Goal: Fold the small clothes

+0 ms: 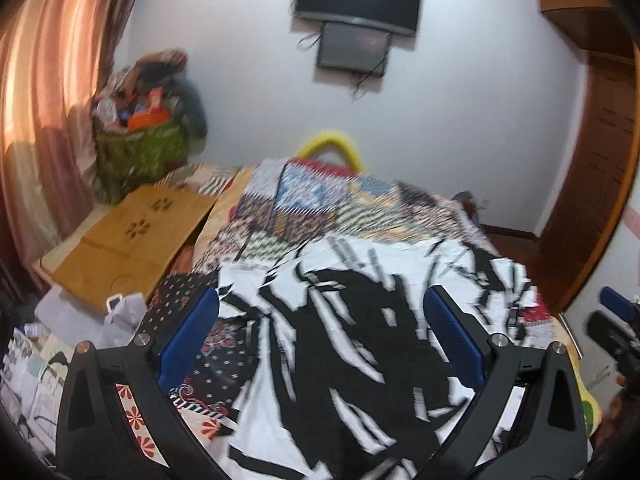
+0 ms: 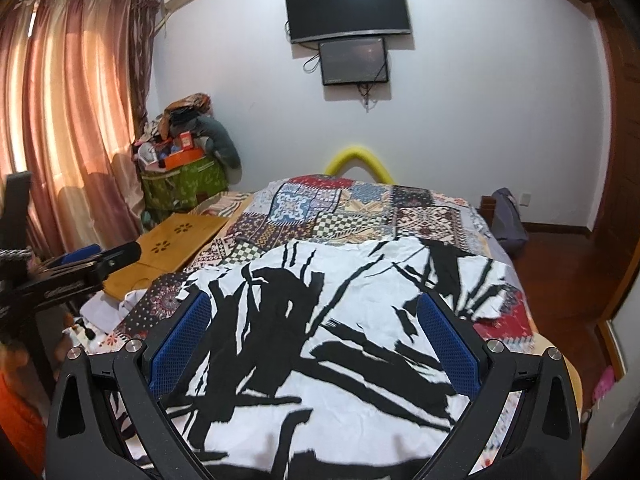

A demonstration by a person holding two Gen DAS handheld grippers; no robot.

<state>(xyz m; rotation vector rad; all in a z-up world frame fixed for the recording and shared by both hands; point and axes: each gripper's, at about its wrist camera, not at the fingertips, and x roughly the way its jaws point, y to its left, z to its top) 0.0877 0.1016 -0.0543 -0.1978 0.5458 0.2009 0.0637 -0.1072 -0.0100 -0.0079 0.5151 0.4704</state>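
A white garment with black brush-stroke print [image 1: 360, 344] lies spread flat on a bed with a patchwork cover [image 1: 320, 204]. It also fills the near part of the right wrist view [image 2: 332, 344]. My left gripper [image 1: 322, 320] is open above the garment, blue pads wide apart, nothing between them. My right gripper [image 2: 314, 324] is open above the same garment, empty. The left gripper shows at the left edge of the right wrist view [image 2: 96, 260]. The right gripper shows at the right edge of the left wrist view [image 1: 616, 320].
A wooden lap tray [image 2: 176, 244] lies at the bed's left side, with white bags and papers [image 1: 100, 316] near it. A green basket piled with clutter [image 2: 184, 176] stands by the curtain [image 2: 68, 120]. Two screens [image 2: 348, 28] hang on the wall. A wooden door [image 1: 600, 160] stands right.
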